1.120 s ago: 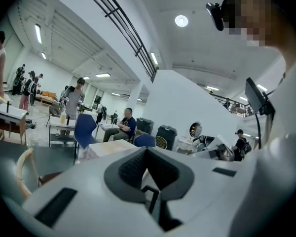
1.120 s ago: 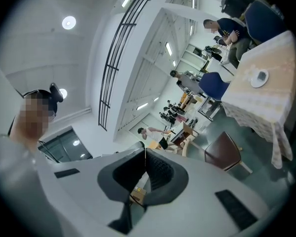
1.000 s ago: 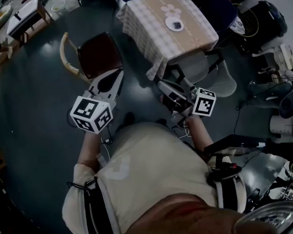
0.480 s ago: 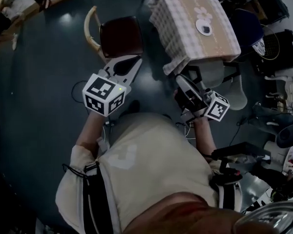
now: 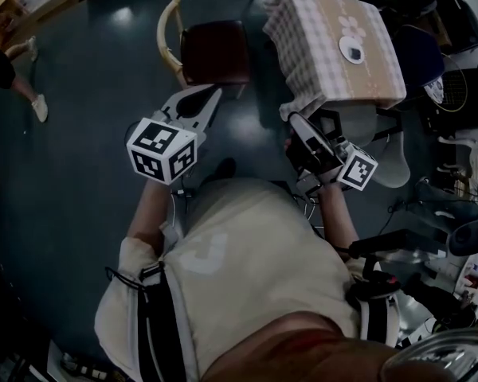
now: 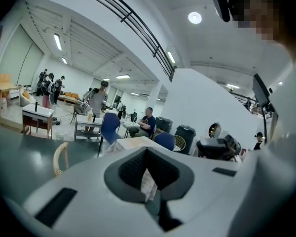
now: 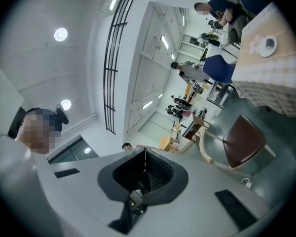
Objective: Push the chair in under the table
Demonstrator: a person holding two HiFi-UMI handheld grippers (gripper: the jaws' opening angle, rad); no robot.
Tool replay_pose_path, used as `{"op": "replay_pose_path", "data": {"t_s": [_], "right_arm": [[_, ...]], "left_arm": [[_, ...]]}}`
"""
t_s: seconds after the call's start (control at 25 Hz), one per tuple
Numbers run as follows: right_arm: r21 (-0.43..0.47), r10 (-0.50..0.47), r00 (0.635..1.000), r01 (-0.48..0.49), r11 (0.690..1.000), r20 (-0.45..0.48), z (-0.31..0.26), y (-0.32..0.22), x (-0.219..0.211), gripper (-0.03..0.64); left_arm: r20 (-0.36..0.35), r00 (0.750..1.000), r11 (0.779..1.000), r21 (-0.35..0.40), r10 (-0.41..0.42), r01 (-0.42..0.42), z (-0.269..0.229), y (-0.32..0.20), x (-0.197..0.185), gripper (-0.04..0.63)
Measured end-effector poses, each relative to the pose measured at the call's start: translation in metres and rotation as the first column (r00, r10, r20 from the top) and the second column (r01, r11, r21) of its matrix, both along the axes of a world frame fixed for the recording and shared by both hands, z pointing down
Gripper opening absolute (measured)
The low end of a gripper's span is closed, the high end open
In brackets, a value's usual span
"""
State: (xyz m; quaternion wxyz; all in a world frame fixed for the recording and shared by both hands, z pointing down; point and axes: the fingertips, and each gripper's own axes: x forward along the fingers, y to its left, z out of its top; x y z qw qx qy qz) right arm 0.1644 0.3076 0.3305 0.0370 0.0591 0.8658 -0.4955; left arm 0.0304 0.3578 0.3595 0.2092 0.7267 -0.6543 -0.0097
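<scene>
Chair (image 5: 215, 50) stands beside table (image 5: 334, 46), well short of tucked in. Left gripper (image 5: 209, 95), right gripper (image 5: 295, 122): jaws closed, empty. Chair looks light, stiff (should slide on smooth floor); push at curved backrest (image 5: 170, 37).

open lab hall with tables (image 5: 319, 22), chairs (image 5: 215, 52), people (image 6: 96, 100).

wooden chair (image 5: 215, 52): 1 | checked-cloth table (image 5: 319, 34): 1 | plate (image 5: 352, 50): 1 | hand-held grippers (image 5: 213, 94) (image 5: 291, 122): 2
</scene>
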Motion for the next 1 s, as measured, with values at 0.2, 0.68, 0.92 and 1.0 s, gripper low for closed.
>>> {"op": "replay_pose_path", "data": {"t_s": [0.2,0.68,0.92,1.0], "right_arm": [[-0.047,-0.01,1.0,0.011,0.999,0.02,0.0,-0.003,-0.004,0.012],[-0.125,-0.075,0.997,0.078,0.989,0.026,0.015,-0.004,-0.006,0.012],[-0.185,-0.087,0.994,0.097,0.978,0.063,0.018,-0.003,-0.005,0.011],[-0.182,-0.103,0.992,0.115,0.977,0.074,0.018,-0.004,-0.005,0.011]], "left_arm": [[-0.01,0.999,0.999,-0.017,-0.039,0.039,0.005,0.002,-0.009,0.006],[-0.085,0.98,0.984,-0.037,-0.178,0.176,0.02,0.011,-0.031,0.006],[-0.075,0.974,0.975,-0.077,-0.215,0.209,0.026,0.024,-0.029,0.006],[-0.051,0.971,0.969,-0.085,-0.236,0.231,0.024,0.025,-0.029,0.006]]}}
